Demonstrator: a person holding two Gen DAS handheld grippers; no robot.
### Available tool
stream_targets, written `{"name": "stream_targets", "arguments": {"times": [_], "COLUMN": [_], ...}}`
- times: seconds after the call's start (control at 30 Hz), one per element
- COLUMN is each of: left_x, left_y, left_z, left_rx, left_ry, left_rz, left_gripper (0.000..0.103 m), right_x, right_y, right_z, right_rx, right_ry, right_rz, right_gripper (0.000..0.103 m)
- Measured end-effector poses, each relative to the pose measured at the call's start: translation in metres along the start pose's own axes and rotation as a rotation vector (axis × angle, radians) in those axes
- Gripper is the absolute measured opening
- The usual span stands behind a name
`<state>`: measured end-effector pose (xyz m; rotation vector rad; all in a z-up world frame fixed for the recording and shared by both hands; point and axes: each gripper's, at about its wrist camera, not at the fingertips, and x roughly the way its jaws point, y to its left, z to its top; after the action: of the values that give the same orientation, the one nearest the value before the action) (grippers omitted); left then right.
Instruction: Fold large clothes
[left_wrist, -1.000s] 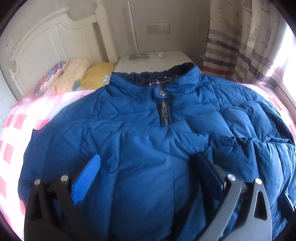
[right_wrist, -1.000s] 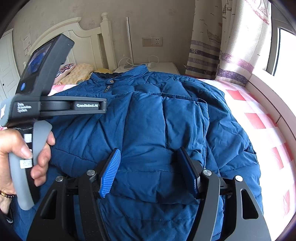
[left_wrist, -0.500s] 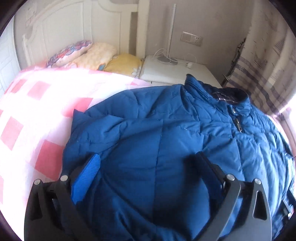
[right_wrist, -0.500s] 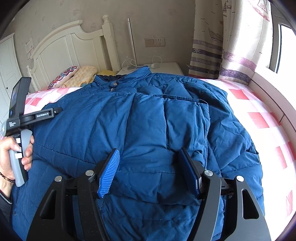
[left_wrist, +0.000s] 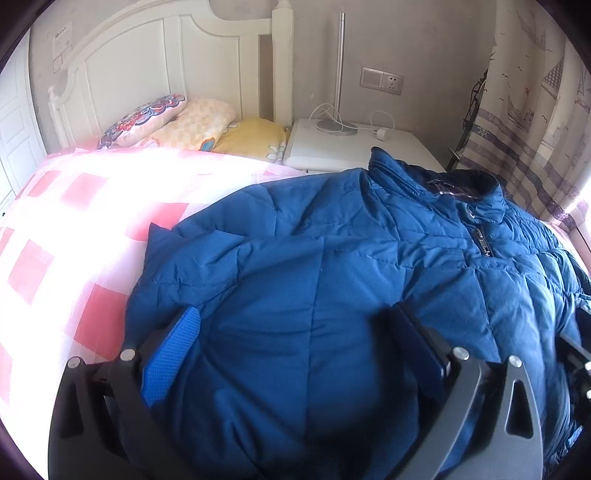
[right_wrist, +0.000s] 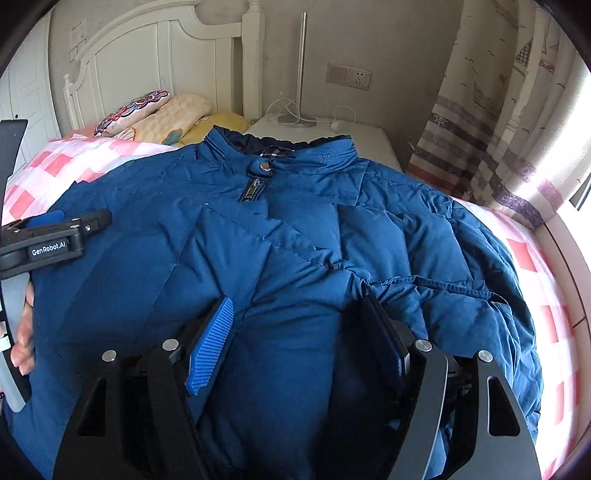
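Observation:
A large blue puffer jacket (right_wrist: 295, 236) lies front up on the bed, collar toward the headboard, zipped, its right sleeve folded across the chest. It also shows in the left wrist view (left_wrist: 314, 277). My left gripper (left_wrist: 295, 328) is open and hovers over the jacket's left side. It shows at the left edge of the right wrist view (right_wrist: 70, 221). My right gripper (right_wrist: 295, 317) is open over the jacket's lower middle, near the folded sleeve's edge.
The bed has a pink and white checked sheet (left_wrist: 74, 221). Pillows (left_wrist: 192, 122) lie by the white headboard (left_wrist: 147, 66). A white nightstand (left_wrist: 343, 147) with a lamp and cables stands behind the collar. Curtains (right_wrist: 498, 129) and a window sill are at the right.
My left gripper has moved left, from over the jacket's middle to over its left side. My right gripper has swung left and forward, now facing the collar and zipper.

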<state>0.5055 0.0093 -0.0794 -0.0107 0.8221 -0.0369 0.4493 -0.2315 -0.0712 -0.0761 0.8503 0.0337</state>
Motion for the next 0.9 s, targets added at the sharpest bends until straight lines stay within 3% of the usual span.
{"name": "stream_targets", "arguments": {"times": [0.17,0.33,0.37,0.4,0.47,0.53,0.63,0.7,0.73,0.8,0.9], "left_x": [-0.001,0.000,0.000,0.000,0.001,0.001,0.001,0.001,0.001,0.002,0.002], "left_y": [-0.001,-0.001,-0.001,-0.001,-0.001,-0.001,0.000,0.001,0.001,0.002,0.002], "left_z": [0.000,0.000,0.000,0.000,0.000,0.000,0.000,0.000,0.000,0.000,0.000], "left_rx": [0.005,0.004,0.004,0.002,0.002,0.003,-0.006,-0.007,-0.008,-0.011,-0.011], "left_ry": [0.000,0.000,0.001,0.001,0.001,0.001,0.003,0.003,0.002,0.002,0.002], "left_rz": [0.009,0.010,0.010,0.009,0.010,0.010,0.003,0.002,0.000,-0.001,-0.001], "left_gripper": [0.102,0.102,0.102,0.101,0.102,0.102,0.102,0.102,0.102,0.102,0.102], "right_x": [-0.010,-0.001,0.010,0.036,0.059,0.058,0.041,0.006,-0.014,-0.048,-0.071], "right_y": [-0.015,-0.061,-0.073,-0.098,-0.112,-0.116,-0.111,-0.102,-0.095,-0.074,-0.047], "right_z": [0.022,0.060,0.064,0.063,0.053,0.050,0.050,0.043,0.036,0.014,-0.024], "right_rx": [-0.017,0.027,0.052,0.131,0.187,0.213,0.195,0.180,0.159,0.081,-0.020], "right_ry": [0.055,-0.006,0.024,0.122,0.197,0.173,0.146,0.050,-0.009,-0.082,-0.072], "right_rz": [0.054,-0.043,-0.072,-0.070,-0.004,0.025,-0.017,-0.043,-0.015,0.012,0.002], "right_gripper": [0.071,0.072,0.072,0.072,0.074,0.075,0.075,0.075,0.075,0.088,0.087]}}
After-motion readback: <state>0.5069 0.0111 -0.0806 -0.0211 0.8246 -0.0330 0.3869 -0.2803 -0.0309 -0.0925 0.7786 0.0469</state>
